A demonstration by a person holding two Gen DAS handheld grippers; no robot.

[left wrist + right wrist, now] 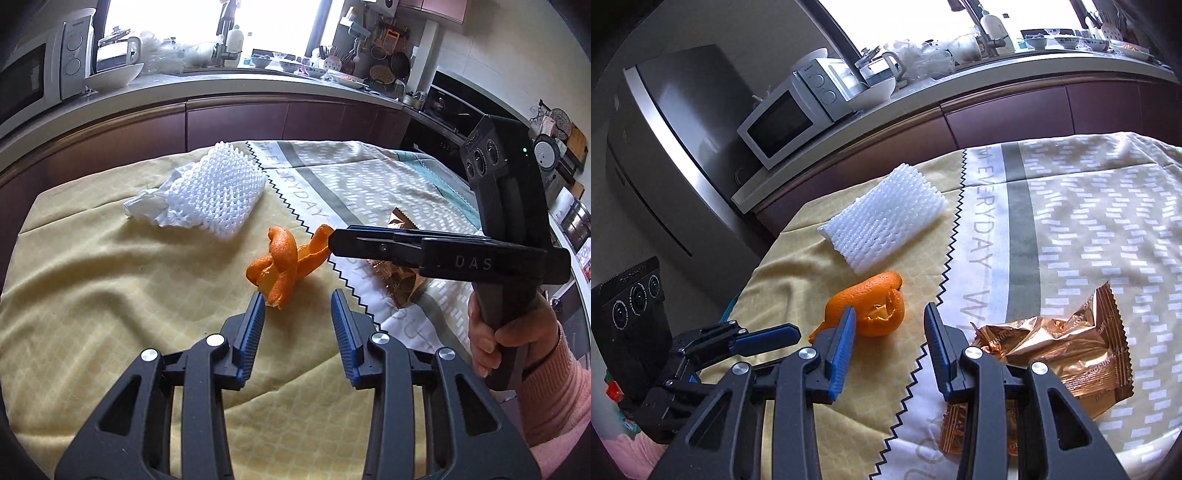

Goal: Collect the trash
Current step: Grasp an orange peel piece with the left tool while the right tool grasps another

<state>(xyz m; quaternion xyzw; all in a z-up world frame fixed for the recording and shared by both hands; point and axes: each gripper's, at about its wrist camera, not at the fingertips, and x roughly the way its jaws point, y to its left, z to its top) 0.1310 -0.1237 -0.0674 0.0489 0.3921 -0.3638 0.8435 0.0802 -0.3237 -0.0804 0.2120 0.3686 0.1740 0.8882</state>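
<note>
L wrist view: left gripper (297,301) wide open, holding nothing; orange peel (277,264) on yellow cloth (110,280) just ahead, near end touching L fingertip. Right gripper (334,242) comes in side-on from R, tips at peel's far end; can't tell here how far open. Handle reads "DAS". White foam net (210,190) further back.

R wrist view: right gripper (889,323) wide open, empty; peel (871,314) between tips, by L finger. Copper foil wrapper (1060,347) lower R, print unreadable. Cloth reads "EVERYDAY". Microwave (786,122), fridge (676,147) behind.
</note>
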